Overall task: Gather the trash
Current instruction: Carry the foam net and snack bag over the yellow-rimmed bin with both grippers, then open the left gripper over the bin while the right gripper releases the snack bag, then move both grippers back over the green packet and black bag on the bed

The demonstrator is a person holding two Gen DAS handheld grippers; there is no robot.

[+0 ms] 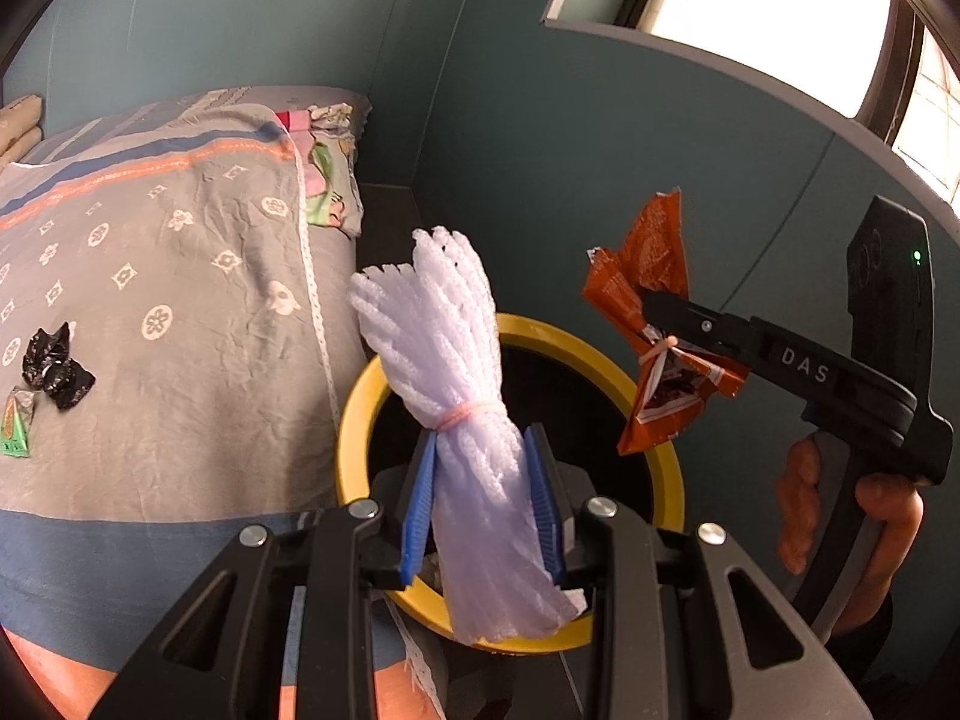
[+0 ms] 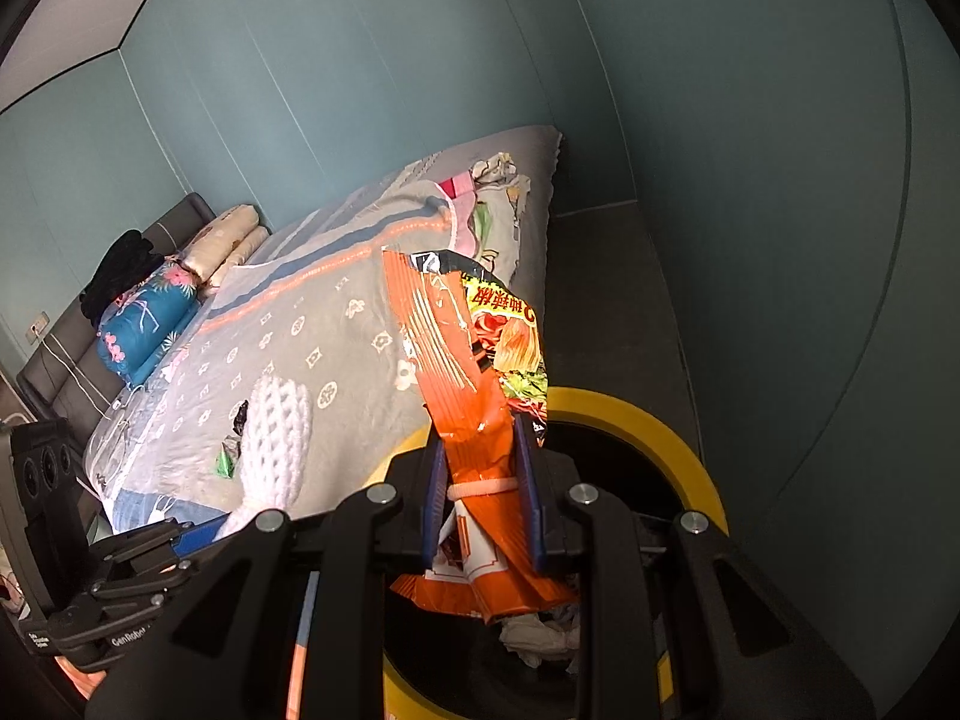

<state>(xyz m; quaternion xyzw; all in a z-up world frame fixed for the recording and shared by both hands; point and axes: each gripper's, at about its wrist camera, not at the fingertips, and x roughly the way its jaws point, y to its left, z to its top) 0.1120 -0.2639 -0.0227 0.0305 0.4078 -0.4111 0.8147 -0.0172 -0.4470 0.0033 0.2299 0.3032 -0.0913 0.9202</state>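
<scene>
Trash is in both of my grippers, and both loads hang over the yellow-rimmed bin (image 1: 666, 468) that stands on the dark floor just right of the bed (image 1: 198, 276). My left gripper (image 1: 483, 501) has its blue pads (image 1: 419, 510) pressed against the lower half of a white foam fruit net (image 1: 462, 396), a bundle cinched at its waist by a pale pink rubber band; the net stands nearly upright, leaning a little to the left, its fringed top rising above the bin's far rim. My right gripper (image 2: 483, 495) is clamped on an orange snack wrapper (image 2: 462, 372), also tied round the middle with a pale band, with the printed top of the packet standing above my fingers and its crumpled bottom hanging toward the bin's mouth. From the left wrist view that wrapper sits to the right of the foam net and apart from it, and my bare hand (image 1: 870, 516) wraps the right gripper's handle. Inside the bin, in the right wrist view, some crumpled white paper (image 2: 540, 639) lies on the dark bottom. On the grey patterned bedspread, well to the left, a crumpled black plastic scrap (image 1: 57, 366) lies touching a small green packet (image 1: 17, 423). At the far end of the bed are a blue floral pillow (image 2: 144, 324) and a cream bolster (image 2: 222, 237).
</scene>
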